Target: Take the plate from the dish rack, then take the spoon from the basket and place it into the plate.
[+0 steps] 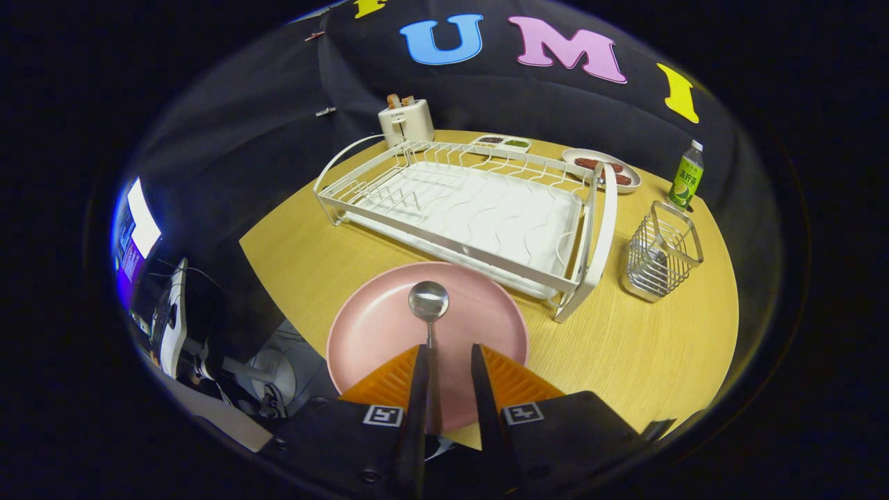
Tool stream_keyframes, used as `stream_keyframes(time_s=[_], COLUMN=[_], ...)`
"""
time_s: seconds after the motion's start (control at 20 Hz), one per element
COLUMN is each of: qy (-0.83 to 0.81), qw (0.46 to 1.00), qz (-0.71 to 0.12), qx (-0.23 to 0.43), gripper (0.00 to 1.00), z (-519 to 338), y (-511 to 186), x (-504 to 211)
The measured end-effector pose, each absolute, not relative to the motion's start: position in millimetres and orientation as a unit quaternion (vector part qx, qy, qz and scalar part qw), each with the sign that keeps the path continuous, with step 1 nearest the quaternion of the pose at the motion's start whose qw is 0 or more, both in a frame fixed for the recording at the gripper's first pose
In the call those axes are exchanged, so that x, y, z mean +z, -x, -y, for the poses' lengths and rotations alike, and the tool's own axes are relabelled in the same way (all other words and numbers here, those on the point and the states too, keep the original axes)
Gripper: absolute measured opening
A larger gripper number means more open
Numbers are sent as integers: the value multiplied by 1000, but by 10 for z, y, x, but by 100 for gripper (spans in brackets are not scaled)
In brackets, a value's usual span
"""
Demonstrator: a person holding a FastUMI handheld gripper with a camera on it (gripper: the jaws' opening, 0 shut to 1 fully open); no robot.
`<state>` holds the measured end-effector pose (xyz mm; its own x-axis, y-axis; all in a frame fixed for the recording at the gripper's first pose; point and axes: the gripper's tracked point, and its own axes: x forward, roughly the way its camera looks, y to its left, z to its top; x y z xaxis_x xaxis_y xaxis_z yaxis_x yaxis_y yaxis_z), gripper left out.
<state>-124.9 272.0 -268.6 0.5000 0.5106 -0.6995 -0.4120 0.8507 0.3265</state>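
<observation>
We see pink plate (389, 326) on wooden table (646, 347), just before white dish rack (472, 208). Spoon (428, 305) rests in plate, bowl toward rack. Our gripper (448, 357) stands part open; handle touches one finger, nothing clamped. Wire basket (661, 250) beside rack.

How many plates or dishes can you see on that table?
3: a round pink plate just ahead of the gripper, with a metal spoon on it; an oval white plate of food beyond the white wire dish rack; a small white two-compartment dish beside the toaster.
</observation>
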Motion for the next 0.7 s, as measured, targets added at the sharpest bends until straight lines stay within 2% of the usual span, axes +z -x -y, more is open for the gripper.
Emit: stream_keyframes(time_s=[0.15,0.2,0.25,0.35,0.7], qy=[-67,-69,-73,-80,-85], qw=[866,867,868,875,930], qz=[-422,-421,-418,-406,-307], qx=[261,258,256,252,184], gripper=[68,71,79,90,95], z=[-2706,-2694,-2698,-2682,-2236], y=[1196,1174,1141,1042,303], x=[-2629,-2587,-2528,-2368,-1480])
